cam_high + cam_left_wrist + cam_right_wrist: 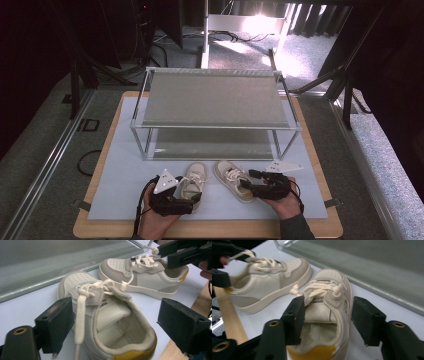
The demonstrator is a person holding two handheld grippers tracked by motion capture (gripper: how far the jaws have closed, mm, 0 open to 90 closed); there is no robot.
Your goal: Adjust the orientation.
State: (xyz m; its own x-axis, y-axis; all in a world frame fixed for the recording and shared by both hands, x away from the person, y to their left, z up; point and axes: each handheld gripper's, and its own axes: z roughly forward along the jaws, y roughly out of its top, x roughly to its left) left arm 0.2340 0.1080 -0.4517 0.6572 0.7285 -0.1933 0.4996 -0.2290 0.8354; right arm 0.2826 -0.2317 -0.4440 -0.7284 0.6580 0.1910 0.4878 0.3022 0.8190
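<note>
Two small cream and grey sneakers with yellow heel tabs stand side by side on the white mat, toes toward the rack. My left gripper (189,199) (120,325) is open, its jaws either side of the heel of the left sneaker (192,181) (110,312), the right jaw clearly apart from it. My right gripper (251,183) (329,317) is open around the heel end of the right sneaker (232,180) (325,302); its left jaw sits against the shoe's side and its right jaw stands off. Each gripper view also shows the other sneaker (147,280) (269,282) farther off.
A metal-framed rack (212,102) with two grey shelves stands just beyond the shoes' toes. The white mat (125,170) lies on a wooden tabletop whose front edge (210,231) runs under my hands. Dark stands and cables surround the table.
</note>
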